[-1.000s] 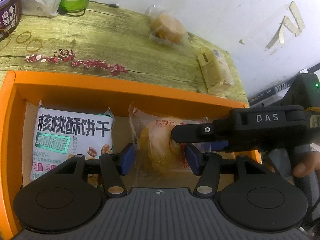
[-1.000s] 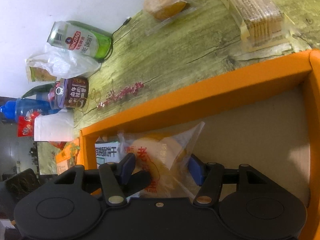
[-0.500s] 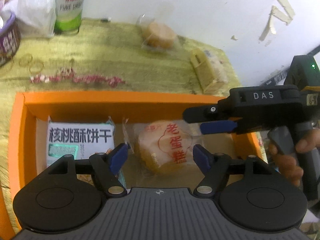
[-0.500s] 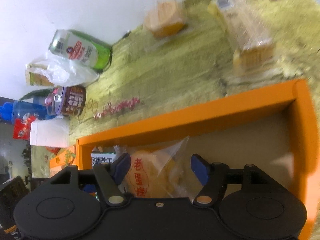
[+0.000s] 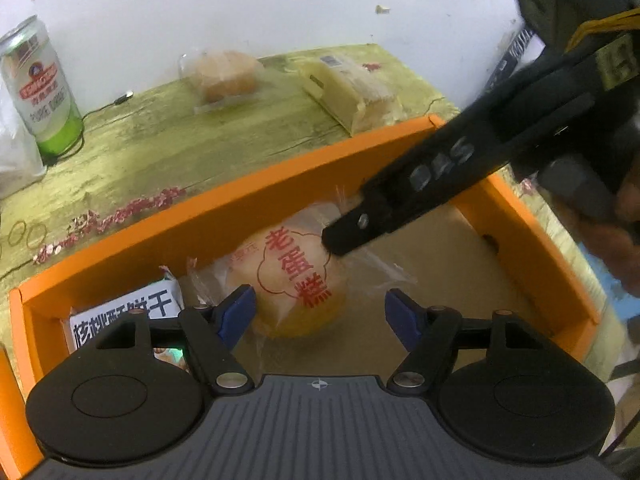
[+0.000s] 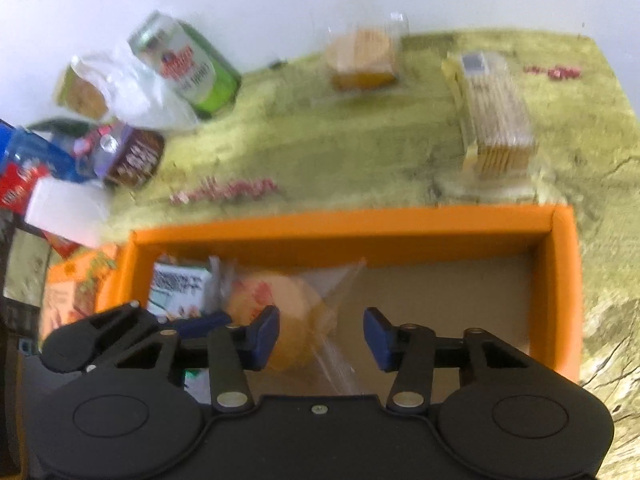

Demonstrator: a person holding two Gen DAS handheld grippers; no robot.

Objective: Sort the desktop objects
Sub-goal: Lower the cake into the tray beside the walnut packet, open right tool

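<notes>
The wrapped egg cake (image 5: 298,276) lies in the orange box (image 5: 256,196) beside a walnut biscuit packet (image 5: 124,316). The left tool (image 5: 318,316) stands released around it; the right tool (image 6: 322,338), closing, grips nothing.

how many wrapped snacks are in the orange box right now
2: a wrapped egg cake mid-box, and a white biscuit pack at the orange box left end. The grippers may hide more.
</notes>
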